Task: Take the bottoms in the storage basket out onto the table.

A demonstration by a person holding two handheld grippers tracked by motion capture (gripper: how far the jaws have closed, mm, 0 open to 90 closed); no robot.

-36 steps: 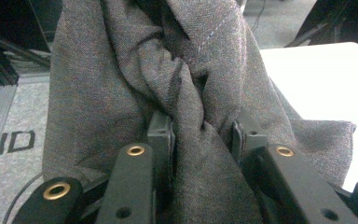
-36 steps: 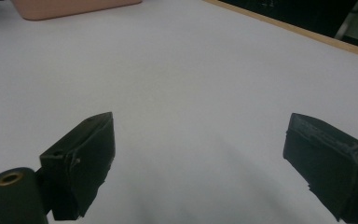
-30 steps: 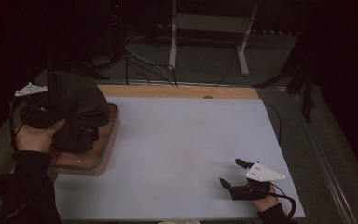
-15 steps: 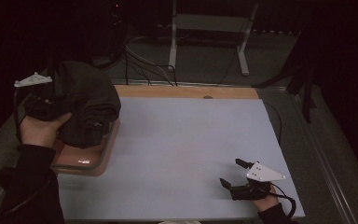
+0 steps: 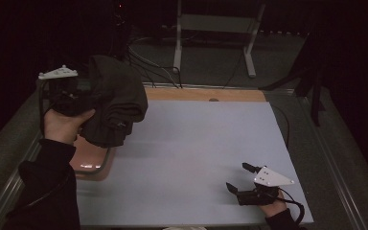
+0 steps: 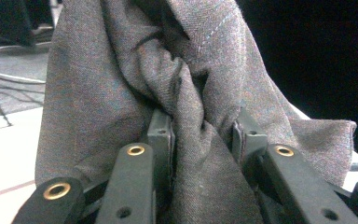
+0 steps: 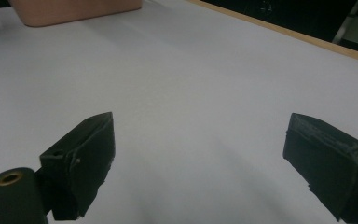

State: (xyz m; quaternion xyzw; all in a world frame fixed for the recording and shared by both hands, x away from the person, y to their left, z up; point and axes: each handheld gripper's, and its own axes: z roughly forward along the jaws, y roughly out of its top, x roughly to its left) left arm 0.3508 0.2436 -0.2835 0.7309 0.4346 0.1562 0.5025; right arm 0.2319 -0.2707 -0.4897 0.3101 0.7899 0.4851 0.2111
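Observation:
A bundled dark grey cloth (image 5: 115, 103) hangs in the air over the table's left edge, above a pinkish-brown tray (image 5: 92, 162). My left gripper (image 5: 79, 103) is shut on a bunched fold of that cloth (image 6: 191, 107), the jaws pinching it from both sides. My right gripper (image 5: 239, 178) rests low at the table's front right, open, with nothing between its fingertips (image 7: 86, 154). Bare white table shows in the gap of the right gripper (image 7: 200, 158).
The white tabletop (image 5: 196, 153) has a wooden strip (image 5: 206, 94) along its far edge. The tray's side (image 7: 74, 11) appears far off in the right gripper view. Cables and a metal stand (image 5: 215, 28) lie on the floor beyond the table.
My left gripper has lifted the cloth up off the tray and carried it slightly right and away. The right gripper has stayed put.

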